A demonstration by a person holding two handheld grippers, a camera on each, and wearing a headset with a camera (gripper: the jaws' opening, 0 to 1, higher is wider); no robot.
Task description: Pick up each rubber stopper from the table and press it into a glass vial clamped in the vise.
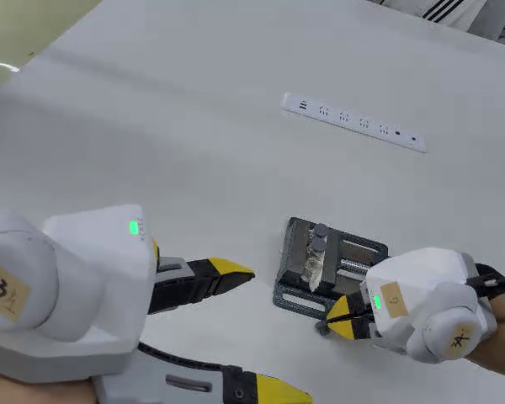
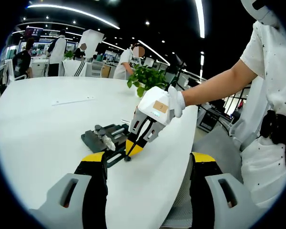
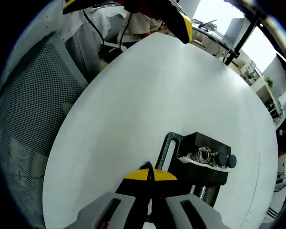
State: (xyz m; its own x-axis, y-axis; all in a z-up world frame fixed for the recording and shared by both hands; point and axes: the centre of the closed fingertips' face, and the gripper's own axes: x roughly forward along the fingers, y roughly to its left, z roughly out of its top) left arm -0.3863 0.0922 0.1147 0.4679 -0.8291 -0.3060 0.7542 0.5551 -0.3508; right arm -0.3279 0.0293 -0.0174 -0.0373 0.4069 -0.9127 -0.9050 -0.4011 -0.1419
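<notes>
Right gripper: yellow tips pressed together with no visible gap, down at the table just beside the vise, at its near corner. A small dark bit pokes out past the tips, too small to tell what it is. Left gripper: jaws spread wide, nothing between them, held well apart from the vise on its left side, pointing toward it. In the left gripper view the right gripper stands steeply tilted over the vise's base, gripped by a white-gloved hand. Vise: clear glass vials clamped between its blocks. Two dark stoppers are seated in vials at the end of the vise away from the right gripper, side by side and touching or nearly so. Beyond the vise, well apart, a white power strip lies flat on the table. Green plant behind the vise at the table's far edge.
</notes>
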